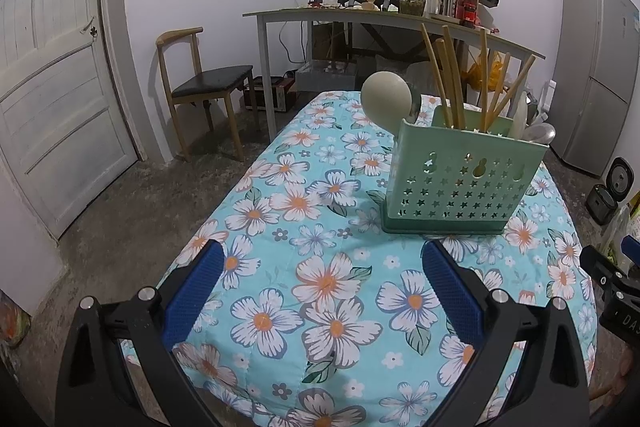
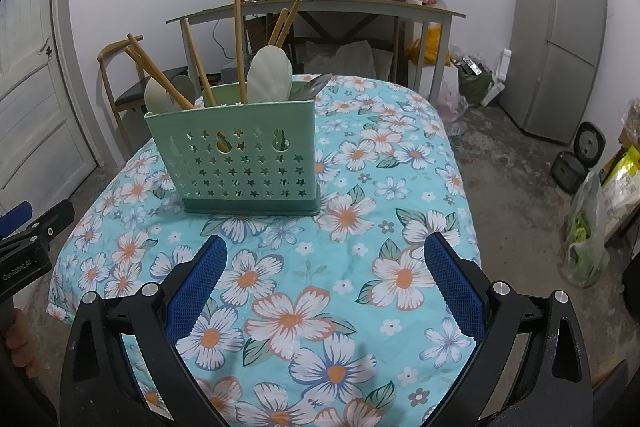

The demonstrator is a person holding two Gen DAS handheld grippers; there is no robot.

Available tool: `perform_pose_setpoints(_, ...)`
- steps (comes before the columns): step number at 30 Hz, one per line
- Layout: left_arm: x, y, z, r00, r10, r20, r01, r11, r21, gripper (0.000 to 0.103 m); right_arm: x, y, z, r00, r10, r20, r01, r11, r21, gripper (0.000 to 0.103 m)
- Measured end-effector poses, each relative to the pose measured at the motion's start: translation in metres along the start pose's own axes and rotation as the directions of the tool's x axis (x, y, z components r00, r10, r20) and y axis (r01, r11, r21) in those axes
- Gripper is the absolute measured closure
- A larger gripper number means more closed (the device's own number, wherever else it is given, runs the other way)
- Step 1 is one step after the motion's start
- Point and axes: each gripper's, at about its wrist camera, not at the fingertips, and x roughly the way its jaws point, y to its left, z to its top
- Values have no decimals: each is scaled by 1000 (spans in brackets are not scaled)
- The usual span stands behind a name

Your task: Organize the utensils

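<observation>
Left gripper (image 1: 322, 263) and right gripper (image 2: 326, 259) both gape wide and empty over the near tablecloth (image 2: 400, 187); the light, tippable green caddy (image 2: 240, 155) stands mid-table, its stiff, light wooden chopsticks (image 2: 239, 39) best pinched near their upper ends.

In the right wrist view, white lettering reading "GenRobot.AI" stands on the black plastic body of the left tool (image 2: 24, 259), at the 9 o'clock edge of the picture. In the left wrist view, the black plastic body of the right tool (image 1: 618, 291), at the 3 o'clock edge, bears white letters cut off by the frame; only "DA" can be made out. The labels on the far bottles and boxes are too small to read.
</observation>
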Motion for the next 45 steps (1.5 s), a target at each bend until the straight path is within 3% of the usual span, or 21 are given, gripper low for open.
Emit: perform_pose_setpoints(45, 2, -1, -1, 1000, -3, -16, 3, 1000, -2, 6, 0, 0, -1, 1000, 5, -4, -5, 1000, 2, 8)
